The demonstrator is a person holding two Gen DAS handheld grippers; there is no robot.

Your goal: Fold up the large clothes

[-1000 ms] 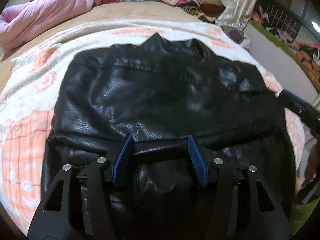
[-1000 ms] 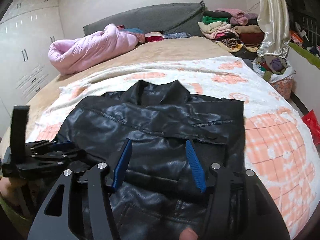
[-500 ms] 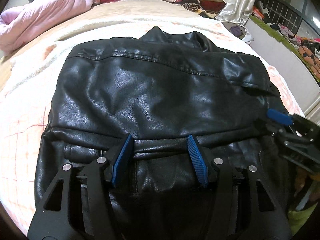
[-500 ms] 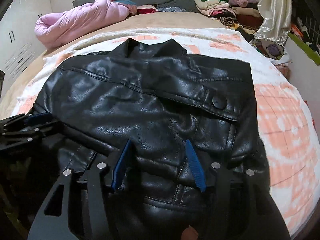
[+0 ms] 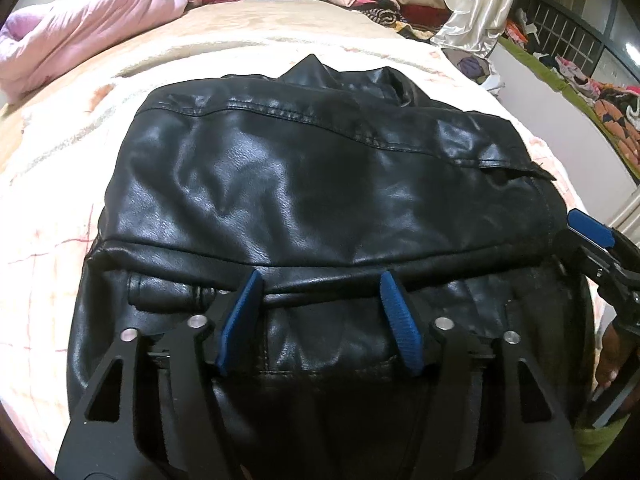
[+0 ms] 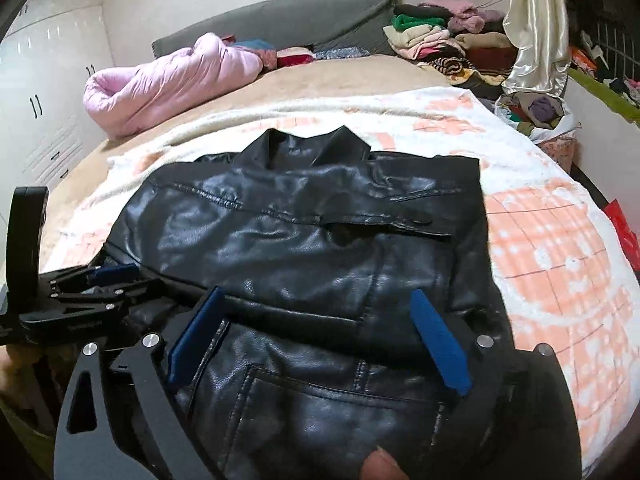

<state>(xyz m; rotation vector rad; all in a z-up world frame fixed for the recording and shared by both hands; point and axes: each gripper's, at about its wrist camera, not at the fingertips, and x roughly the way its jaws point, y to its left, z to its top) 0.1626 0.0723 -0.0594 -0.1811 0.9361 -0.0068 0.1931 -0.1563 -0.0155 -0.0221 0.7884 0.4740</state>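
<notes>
A black leather jacket (image 5: 320, 184) lies on a white and peach blanket (image 5: 44, 208), collar at the far side, sleeves folded in. It also fills the right wrist view (image 6: 304, 240). My left gripper (image 5: 318, 284) is open, its blue fingertips (image 5: 244, 304) resting over the jacket's near hem fold. My right gripper (image 6: 316, 304) is open, wider, over the jacket's near right part. Each gripper shows in the other's view: the right gripper (image 5: 592, 232) at the right edge, the left gripper (image 6: 100, 280) at the left edge.
A rolled pink quilt (image 6: 168, 80) lies at the bed's far left. Stacked folded clothes (image 6: 436, 40) and a cream satin cloth (image 6: 536, 28) stand at the far right. White cupboards (image 6: 44, 92) line the left wall. A basket of clothes (image 6: 536, 116) sits beside the bed.
Both grippers carried the jacket's lower part forward, then drew back a little. The right gripper's jaws have opened wider and it has pulled back, showing more bed.
</notes>
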